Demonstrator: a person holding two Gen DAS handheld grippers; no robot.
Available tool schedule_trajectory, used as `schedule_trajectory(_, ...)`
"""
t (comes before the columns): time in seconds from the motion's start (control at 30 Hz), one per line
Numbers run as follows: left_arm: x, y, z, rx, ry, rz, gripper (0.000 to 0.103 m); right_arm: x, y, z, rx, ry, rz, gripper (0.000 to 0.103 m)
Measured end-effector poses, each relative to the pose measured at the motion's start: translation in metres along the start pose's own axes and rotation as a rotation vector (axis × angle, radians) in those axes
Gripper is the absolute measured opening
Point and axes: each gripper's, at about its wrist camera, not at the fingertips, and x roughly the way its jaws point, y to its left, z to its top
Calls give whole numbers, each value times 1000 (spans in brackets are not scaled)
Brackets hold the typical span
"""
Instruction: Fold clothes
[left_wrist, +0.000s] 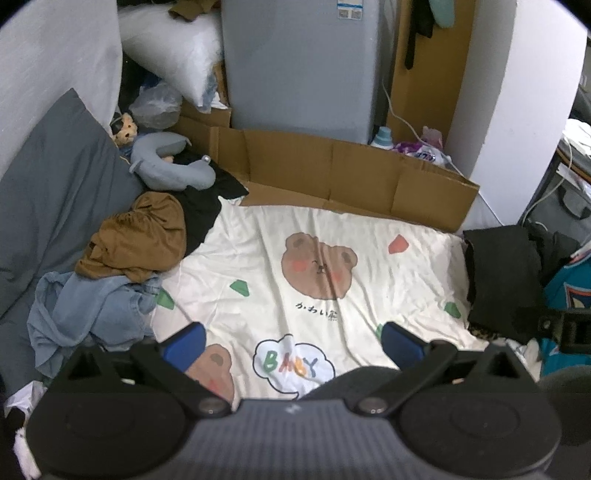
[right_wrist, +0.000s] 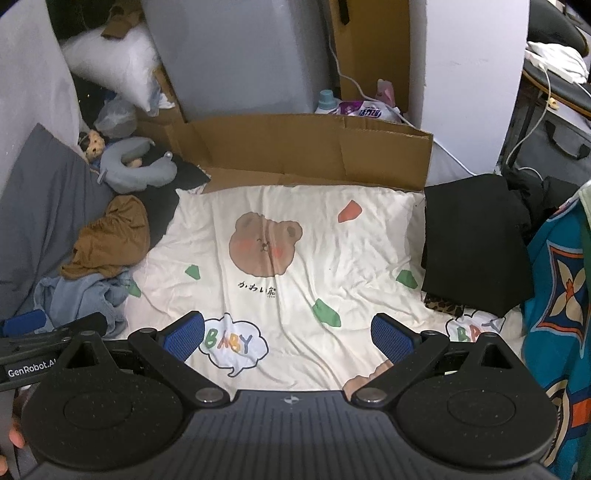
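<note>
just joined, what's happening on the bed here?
Clothes folding, between grasps. Both the left claw and right claw hang open and empty over the bear-print sheet. A folded black garment sits at the sheet's right edge. The brown garment and denim garment lie crumpled at left, unfolded.

Soft, even indoor light falls from above on my cream bear-print sheet (left_wrist: 295, 236), which reads bright without glare, while the black garment (right_wrist: 472, 236) at the right sinks into flat darkness with little detail. Both fisheye views bend hard at the edges, curving the white wall (left_wrist: 532, 92) and leaving dark vignetted corners. My own gripper bodies lie close and slightly soft at the bottom, and the whole picture is mildly grainy, sharpest mid-frame.
</note>
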Motion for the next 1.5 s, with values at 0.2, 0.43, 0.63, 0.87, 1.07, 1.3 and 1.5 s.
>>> schedule_trajectory(0.2,4,3,2,-15,5,-7,102,2,9,0,-45,7,-28,100)
schedule_trajectory(0.43,4,2,1,-11,-11,1,102,6,11,2,-67,24,-47,100)
schedule_trajectory(0.63,4,-1,1,9,-11,13,101,10,10,2,-62,36,-40,100)
schedule_trajectory(0.87,6,2,2,6,-3,0,100,11,10,3,-59,44,-30,100)
schedule_trajectory(1.07,6,-1,1,21,-6,25,100,11,13,2,-70,35,-41,100)
schedule_trajectory(1.3,5,-3,0,33,-13,40,100,9,13,3,-69,32,-38,100)
schedule_trajectory(1.5,5,-2,1,35,-14,50,100,8,14,2,-70,29,-43,100)
